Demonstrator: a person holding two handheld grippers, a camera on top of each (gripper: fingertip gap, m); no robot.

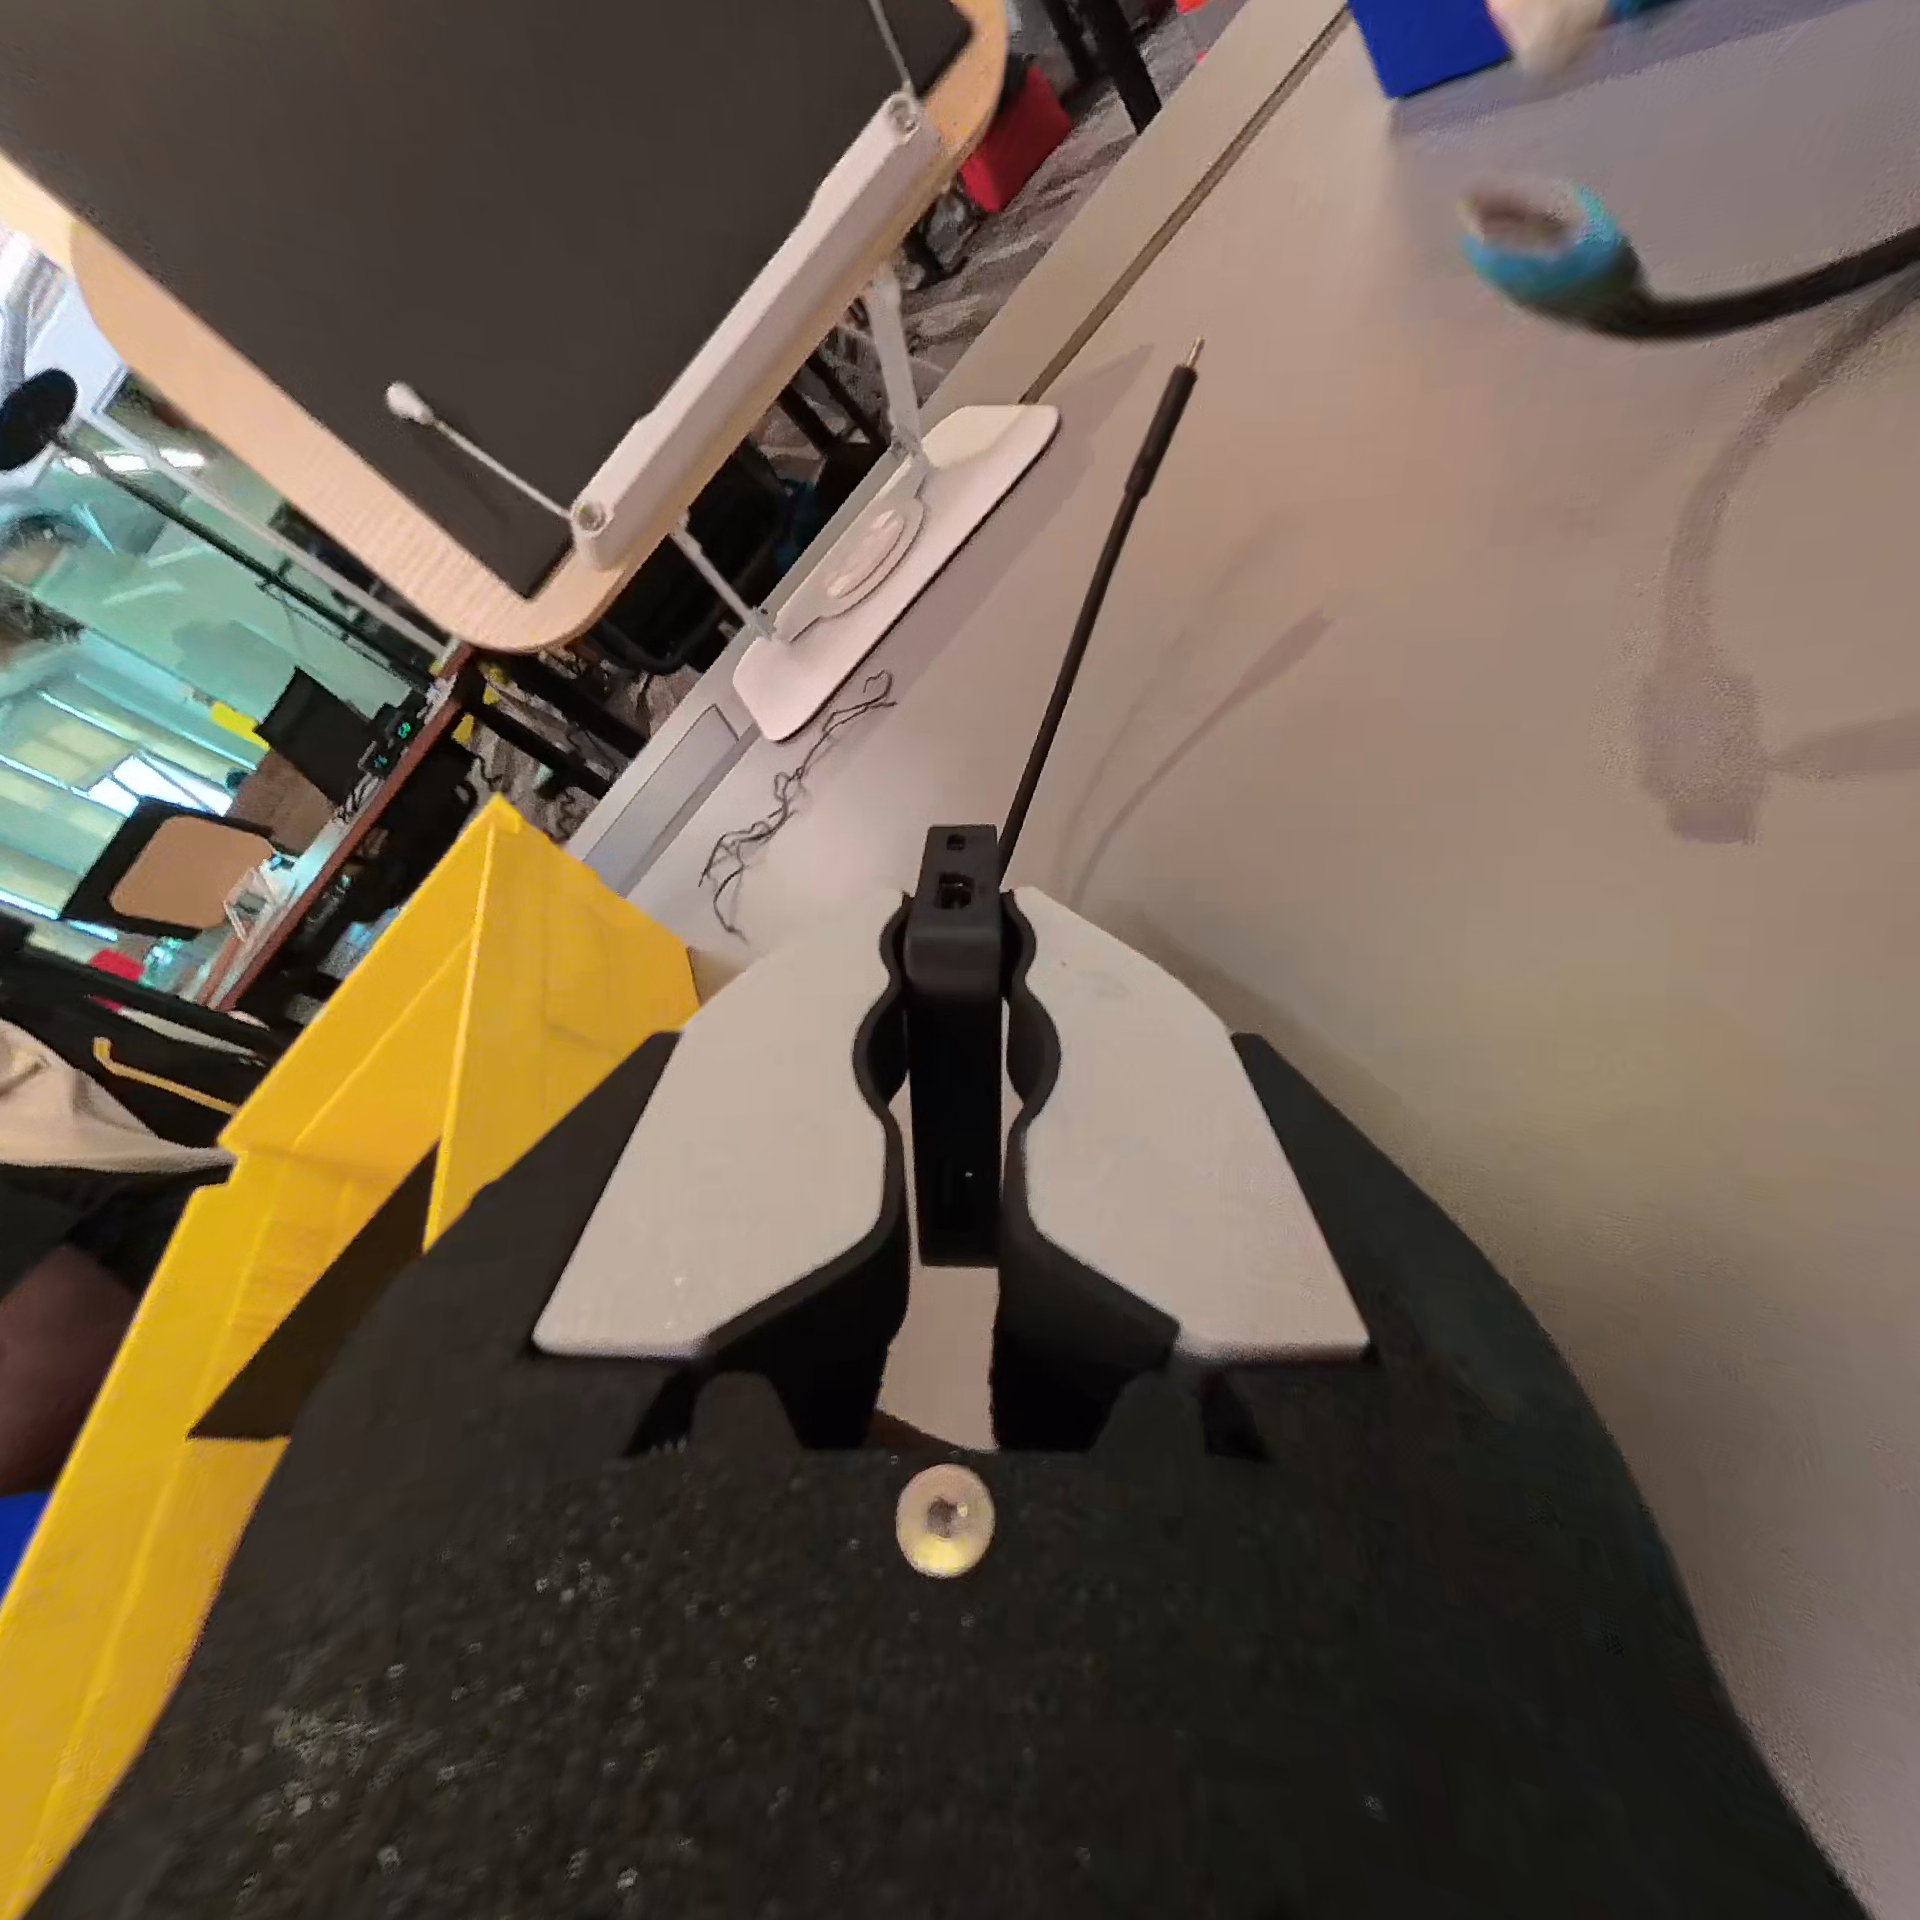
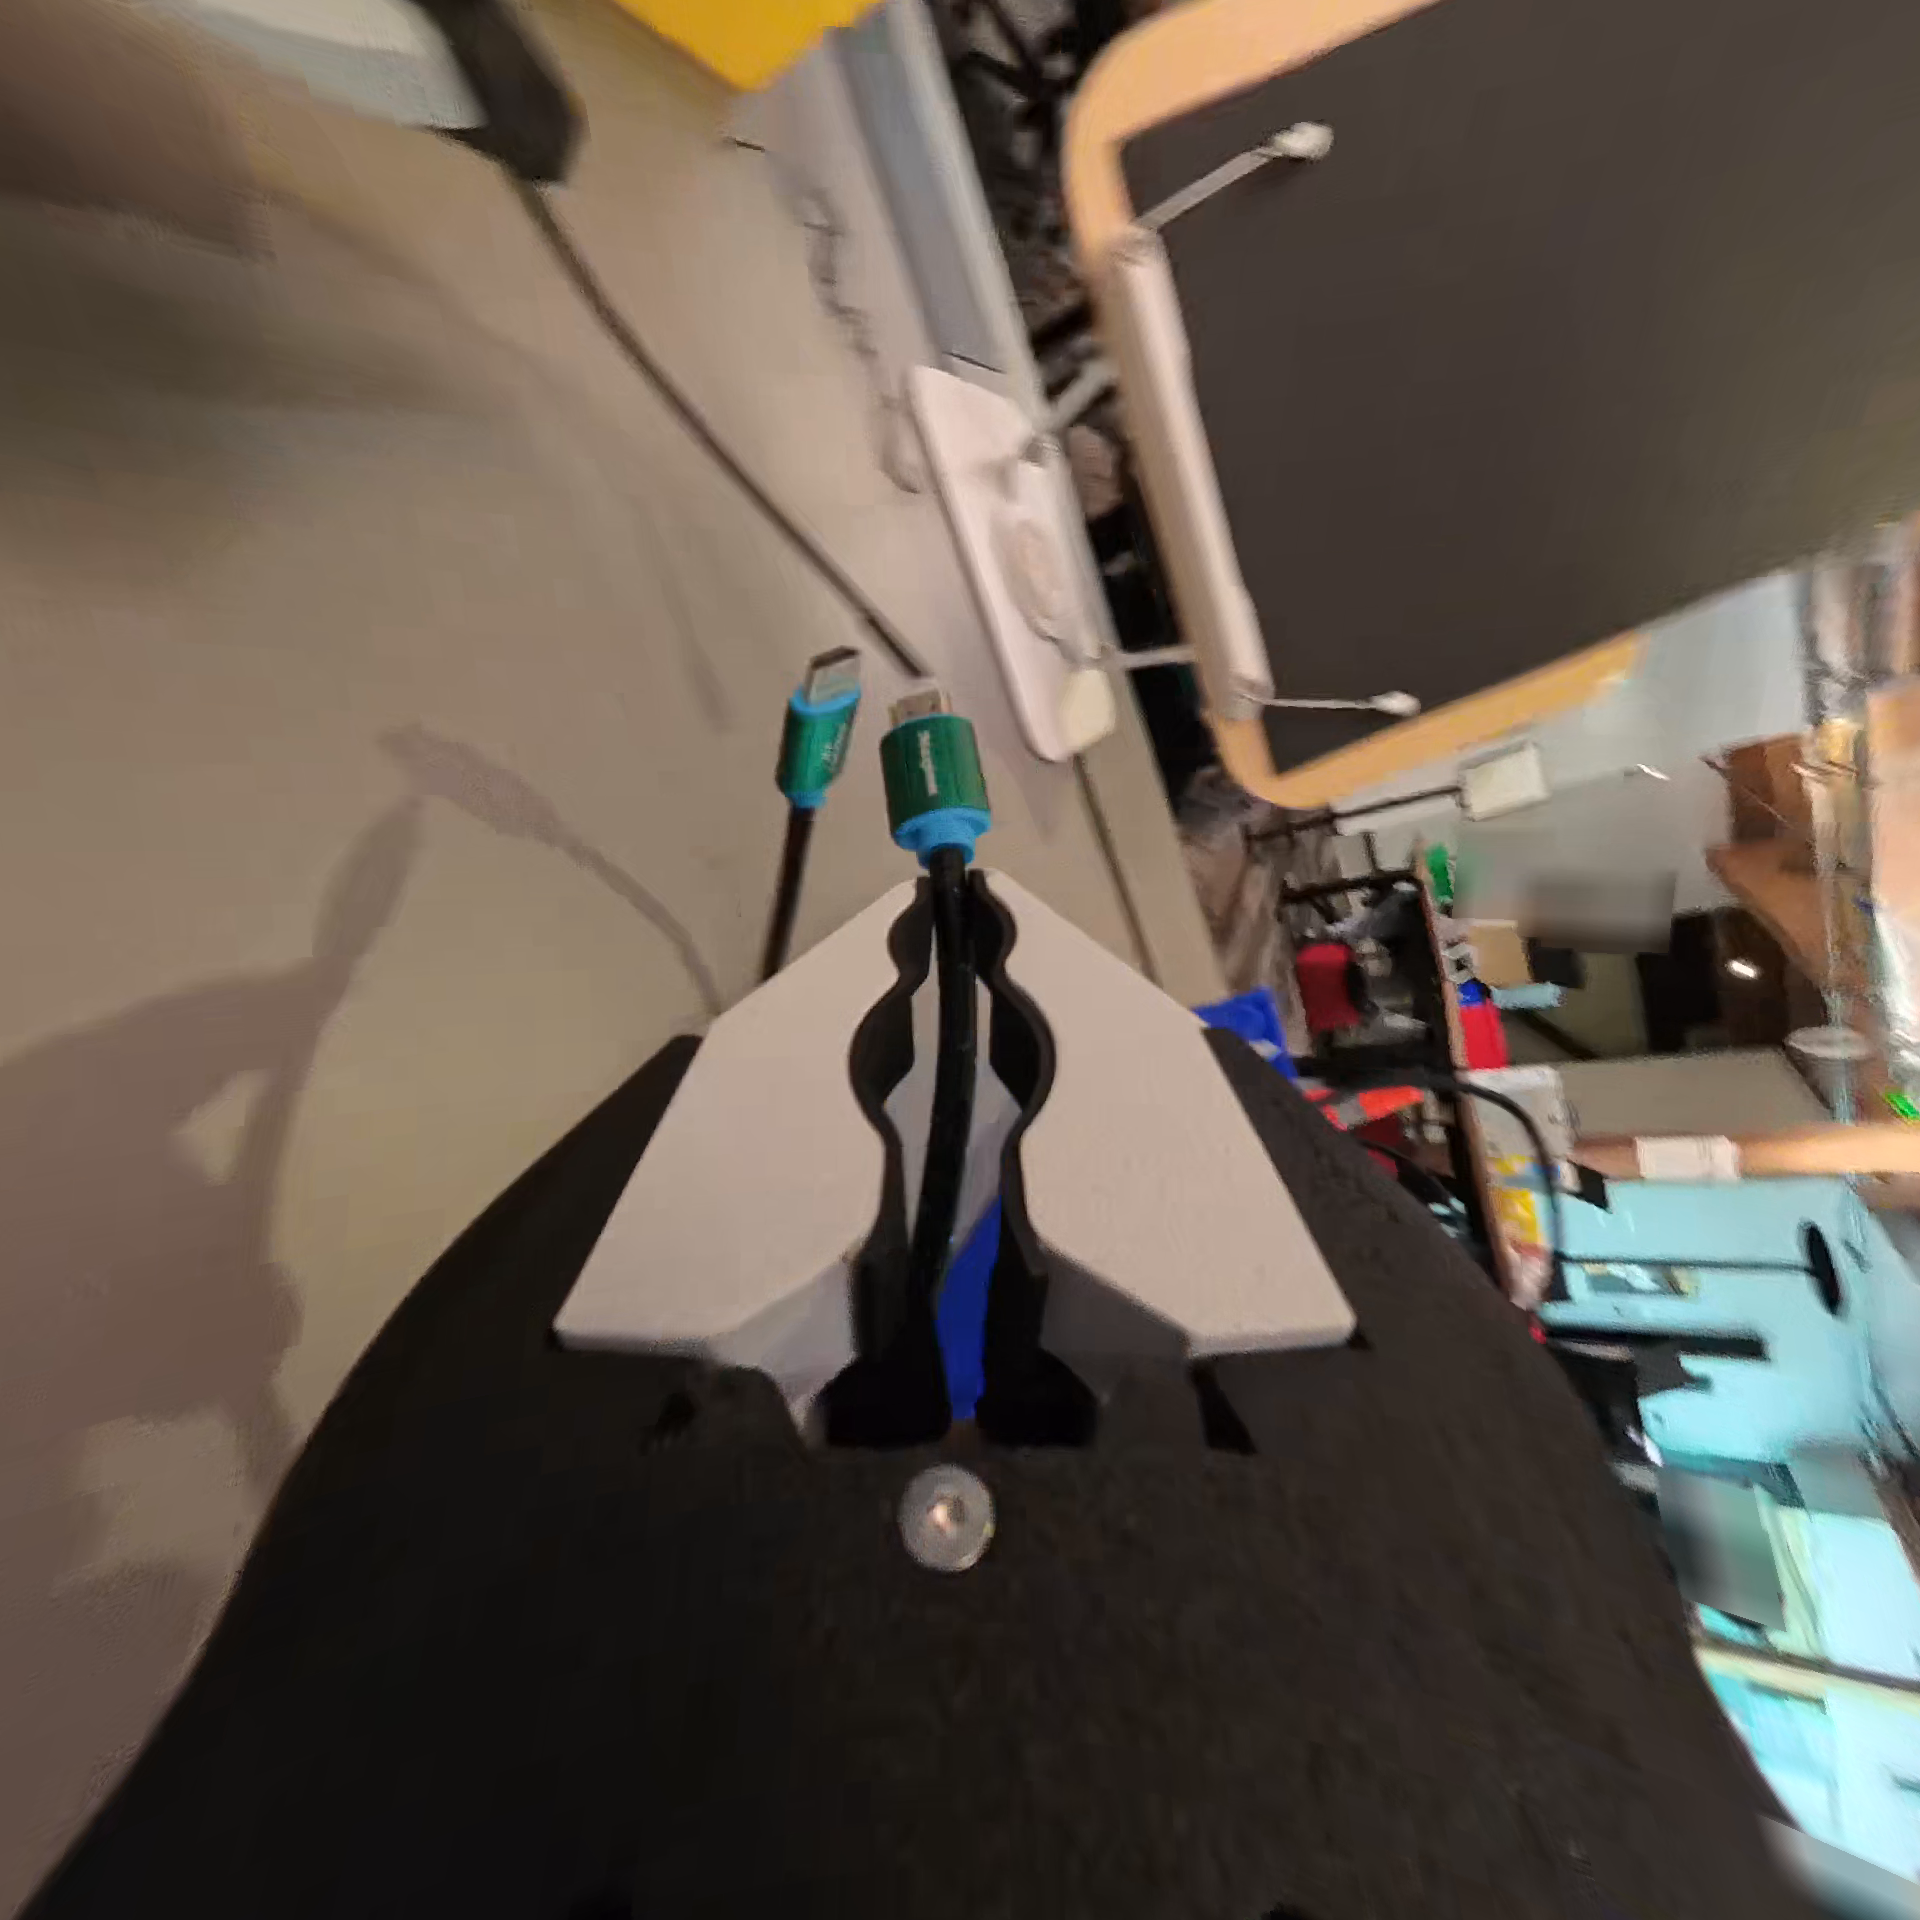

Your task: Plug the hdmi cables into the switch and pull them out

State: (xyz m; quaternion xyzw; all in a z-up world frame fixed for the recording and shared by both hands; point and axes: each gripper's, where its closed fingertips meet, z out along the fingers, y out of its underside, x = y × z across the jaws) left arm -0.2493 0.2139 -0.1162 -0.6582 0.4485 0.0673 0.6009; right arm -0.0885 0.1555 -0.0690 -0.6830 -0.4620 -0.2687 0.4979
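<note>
My left gripper (image 1: 954,925) is shut on the black HDMI switch (image 1: 953,1029), held on edge above the grey table; its thin black cable (image 1: 1101,592) runs away over the table. My right gripper (image 2: 948,883) is shut on the black cable (image 2: 951,1060) of an HDMI plug (image 2: 928,774) with a green and blue shell, which sticks out past the fingertips. A second green and blue HDMI plug (image 2: 821,732) lies on the table just left of it. In the left wrist view a blurred green-blue plug (image 1: 1543,249) hangs in the air at the upper right, apart from the switch.
A yellow bin (image 1: 343,1143) stands left of the left gripper. A dark board with a wooden rim (image 1: 499,270) on a white stand with a flat base (image 1: 894,561) stands at the table's far edge. A blue box (image 1: 1434,42) sits at the far right. Thin black threads (image 1: 790,790) lie near the base. The left gripper's tips are roughly 20 cm from the right gripper's.
</note>
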